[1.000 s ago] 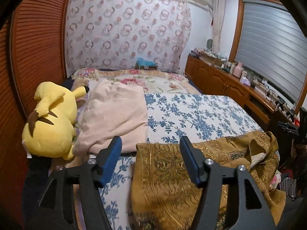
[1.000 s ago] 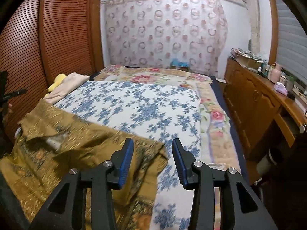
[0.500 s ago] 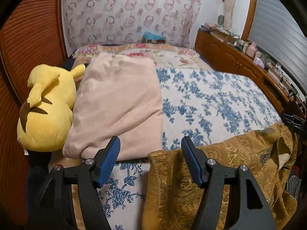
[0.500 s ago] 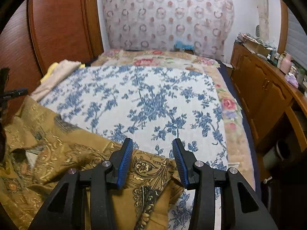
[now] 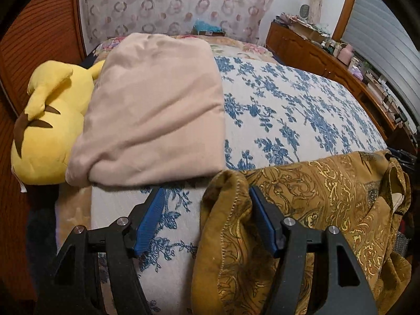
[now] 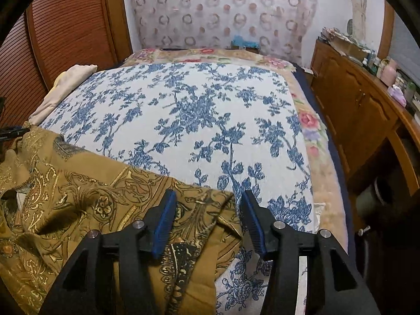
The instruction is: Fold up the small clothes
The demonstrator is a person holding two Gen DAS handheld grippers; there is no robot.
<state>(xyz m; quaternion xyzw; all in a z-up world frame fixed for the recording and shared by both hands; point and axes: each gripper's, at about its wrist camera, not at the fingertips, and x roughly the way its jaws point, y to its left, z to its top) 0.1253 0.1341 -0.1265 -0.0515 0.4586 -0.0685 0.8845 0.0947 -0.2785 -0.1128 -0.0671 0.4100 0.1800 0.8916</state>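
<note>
A mustard-gold patterned garment (image 5: 315, 204) lies spread along the near edge of the bed; it also shows in the right wrist view (image 6: 78, 204). My left gripper (image 5: 204, 218) is open, with the garment's bunched left corner (image 5: 225, 210) standing between its fingers against the right one. My right gripper (image 6: 207, 220) is open, with the garment's right corner (image 6: 210, 210) lying between its fingers. Neither gripper is closed on the cloth.
A folded beige cloth (image 5: 157, 110) and a yellow plush toy (image 5: 50, 120) lie at the bed's left side. The blue-flowered bedspread (image 6: 197, 110) covers the bed. A wooden cabinet (image 6: 367, 120) runs along the right and a slatted wooden wardrobe (image 6: 65, 31) along the left.
Both grippers have moved forward and down onto the bed. The garment's corners now sit between the fingers, and the left corner has bunched up.
</note>
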